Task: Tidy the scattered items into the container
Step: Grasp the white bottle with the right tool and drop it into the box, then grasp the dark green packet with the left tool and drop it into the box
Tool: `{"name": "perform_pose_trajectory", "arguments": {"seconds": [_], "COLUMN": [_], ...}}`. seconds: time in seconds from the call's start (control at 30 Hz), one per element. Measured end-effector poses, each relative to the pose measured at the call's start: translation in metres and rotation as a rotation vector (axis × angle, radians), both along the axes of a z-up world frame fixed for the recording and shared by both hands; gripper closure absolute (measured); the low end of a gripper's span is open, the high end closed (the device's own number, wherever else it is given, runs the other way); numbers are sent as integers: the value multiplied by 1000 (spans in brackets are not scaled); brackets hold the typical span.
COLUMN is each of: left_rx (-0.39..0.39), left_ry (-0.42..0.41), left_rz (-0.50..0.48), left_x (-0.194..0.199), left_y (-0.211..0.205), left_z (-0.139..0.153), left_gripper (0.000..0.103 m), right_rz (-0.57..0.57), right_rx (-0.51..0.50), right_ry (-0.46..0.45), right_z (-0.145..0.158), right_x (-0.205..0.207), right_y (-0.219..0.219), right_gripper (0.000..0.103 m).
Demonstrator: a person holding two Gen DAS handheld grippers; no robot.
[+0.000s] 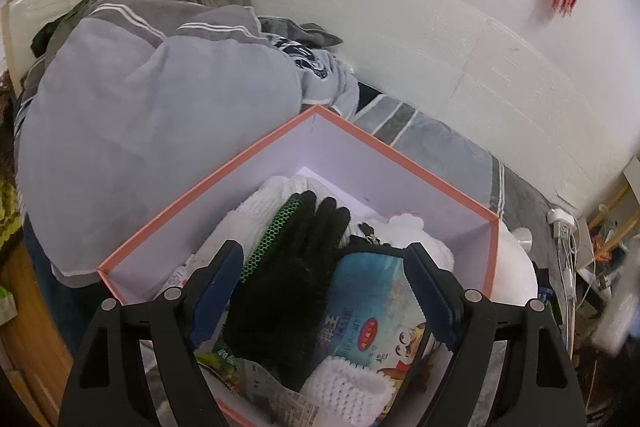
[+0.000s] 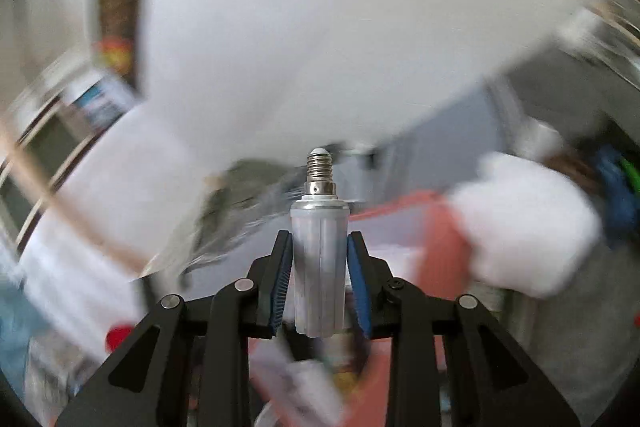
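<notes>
Right gripper (image 2: 319,279) clamps a light bulb (image 2: 319,259); left gripper (image 1: 320,291) hangs wide and empty over the pink box (image 1: 208,183).

The bulb sits at lower centre of the right wrist view, its screw cap pointing away. The smooth frosted body could slip from the pads during this fast, blurred carry, or crack on landing in the box. There a black glove (image 1: 296,267), white knits and a printed pouch (image 1: 376,303) fill the lower frame; the pouch's red label bears Chinese characters too small to read.
</notes>
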State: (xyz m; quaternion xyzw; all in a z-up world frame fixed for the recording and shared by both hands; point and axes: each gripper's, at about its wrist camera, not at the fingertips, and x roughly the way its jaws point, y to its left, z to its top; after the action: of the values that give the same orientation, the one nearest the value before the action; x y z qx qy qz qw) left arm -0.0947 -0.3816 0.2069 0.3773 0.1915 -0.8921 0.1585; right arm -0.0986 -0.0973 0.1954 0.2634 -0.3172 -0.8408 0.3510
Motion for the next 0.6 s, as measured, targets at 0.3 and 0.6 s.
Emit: {"name": "perform_pose_trajectory", "arguments": {"seconds": [0.3,0.6], "left_rx": [16,-128], "left_ry": [55,-170], "left_rz": [32,-790], "left_x": [6,-9], "left_y": [-20,203], "left_z": [12,-39], "left_gripper": [21,21], "right_rz": [120,-219], "right_rx": [208,-5], "right_ry": [-185,-238], "right_z": [-52,-59], "right_x": [-24,-1], "right_y": [-68,125], "right_gripper": [10,42]}}
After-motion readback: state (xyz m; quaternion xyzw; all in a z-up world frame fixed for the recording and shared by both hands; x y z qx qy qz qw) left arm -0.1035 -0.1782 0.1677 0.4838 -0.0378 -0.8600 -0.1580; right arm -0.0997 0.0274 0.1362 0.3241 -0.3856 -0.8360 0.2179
